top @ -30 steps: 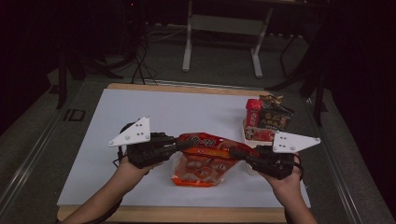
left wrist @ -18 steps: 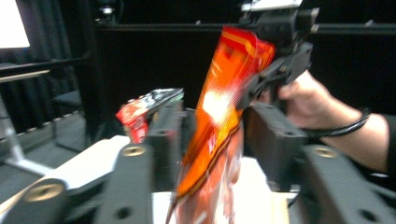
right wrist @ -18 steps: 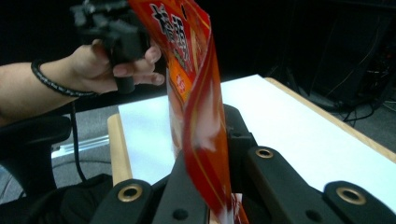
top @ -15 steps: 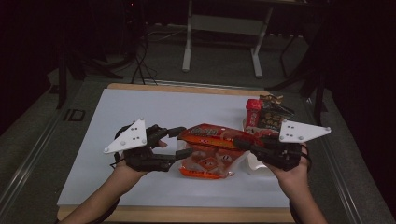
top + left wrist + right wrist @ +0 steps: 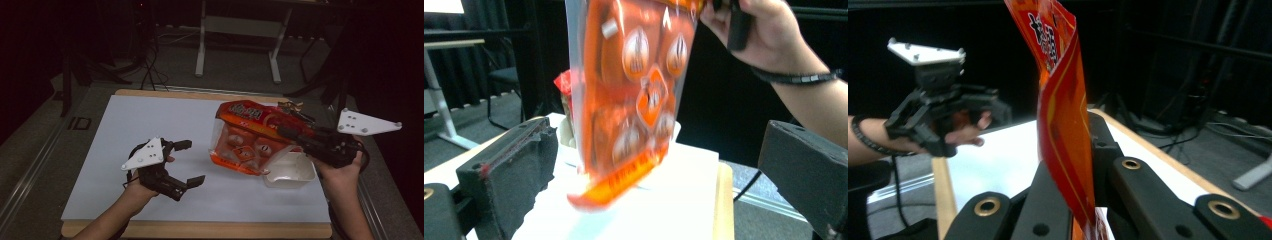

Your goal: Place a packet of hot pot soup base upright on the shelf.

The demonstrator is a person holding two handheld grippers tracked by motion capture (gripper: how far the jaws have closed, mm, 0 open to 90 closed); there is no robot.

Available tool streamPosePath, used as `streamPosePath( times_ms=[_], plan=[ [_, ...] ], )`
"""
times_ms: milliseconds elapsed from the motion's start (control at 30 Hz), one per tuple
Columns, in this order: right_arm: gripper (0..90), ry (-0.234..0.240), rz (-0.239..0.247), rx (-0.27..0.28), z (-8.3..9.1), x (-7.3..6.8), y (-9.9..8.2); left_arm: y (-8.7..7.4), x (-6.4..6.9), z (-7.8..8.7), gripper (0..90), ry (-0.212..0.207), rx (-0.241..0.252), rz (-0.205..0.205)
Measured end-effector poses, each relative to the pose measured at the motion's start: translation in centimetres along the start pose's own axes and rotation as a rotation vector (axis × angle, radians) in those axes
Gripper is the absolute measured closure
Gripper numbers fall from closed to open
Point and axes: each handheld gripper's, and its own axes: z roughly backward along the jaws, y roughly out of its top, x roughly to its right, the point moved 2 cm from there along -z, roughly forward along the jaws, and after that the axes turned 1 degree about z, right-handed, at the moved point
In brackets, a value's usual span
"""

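Lifting the orange snack bag [image 5: 247, 137] off the counter [image 5: 150, 125] is well underway: your right tongs [image 5: 285, 132] are clenched on its edge and it hangs tilted in the air, its lower end above the white tray [image 5: 295, 175]. Your left tongs [image 5: 189, 162] have just been opening and now stand released, nothing between them, low over the counter and apart from the bag. What remains, I judge, is carrying the bag to wherever you mean to set it.
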Motion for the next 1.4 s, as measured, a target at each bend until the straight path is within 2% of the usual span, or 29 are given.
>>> streamPosePath(
  times_ms=[333,467,533,600,733,1033,1267,1400],
  plan=[
    [90.0,-0.11,-0.017,0.007,3.0,2.4,0.6,-2.6,-0.3,0.9,2.1,0.024,-0.024,-0.001],
    [90.0,-0.137,-0.024,0.005,3.7,3.1,0.3,-3.6,-0.4,1.1,2.1,0.028,-0.035,0.005],
    [90.0,-0.165,-0.022,-0.004,4.5,3.9,-0.1,-4.6,-0.6,1.5,2.1,0.031,-0.04,0.023],
    [90.0,-0.171,-0.021,-0.008,4.9,4.3,-0.4,-5.2,-0.7,1.7,2.1,0.046,-0.059,0.021],
    [90.0,-0.198,-0.031,-0.021,5.6,5.1,-1.1,-6.2,-0.8,2.1,2.1,0.053,-0.066,0.041],
    [90.0,-0.209,-0.049,-0.046,7.1,6.5,-3.0,-7.7,-0.8,2.6,2.1,0.08,-0.069,0.071],
    [90.0,-0.21,-0.072,-0.059,7.5,7.5,-4.5,-8.3,-0.8,2.8,2.1,0.09,-0.072,0.077],
    [90.0,-0.219,-0.071,-0.087,7.4,8.0,-4.9,-8.7,-0.8,2.9,2.1,0.094,-0.067,0.086]
  ],
)
